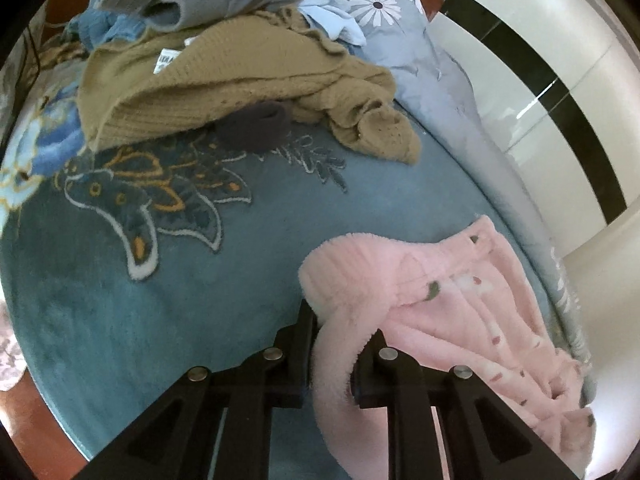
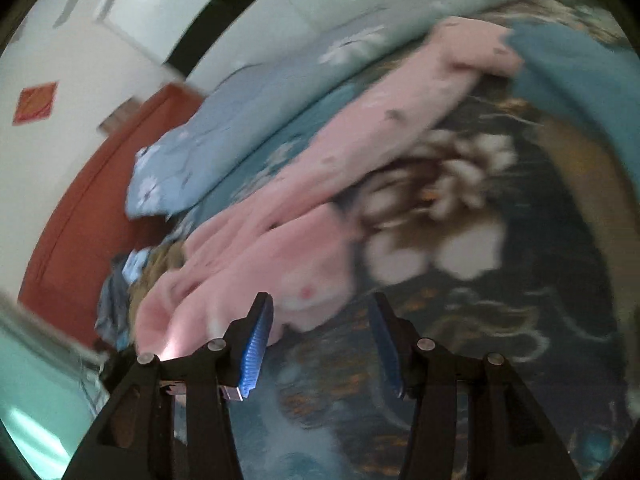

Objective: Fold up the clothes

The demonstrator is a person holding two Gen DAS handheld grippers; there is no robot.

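One large blue patterned blanket [image 1: 168,280] spreads under both grippers, and on it the pink fleece garment [image 1: 448,312] runs ahead and to the right of the left gripper [image 1: 336,344], whose jaws pinch a thick fold of it. The right gripper [image 2: 320,332] hangs with jaws apart and empty, the pink edge just left of its tips. Judged advice: keep the left pinch firm and close the right on that nearby edge before lifting, so the fleece spreads flat. The brown knit sweater [image 1: 224,88] lies well ahead.

Showing soft, even daylight; smearing heavily with motion blur in the right view; bending and darkening at fisheye edges.
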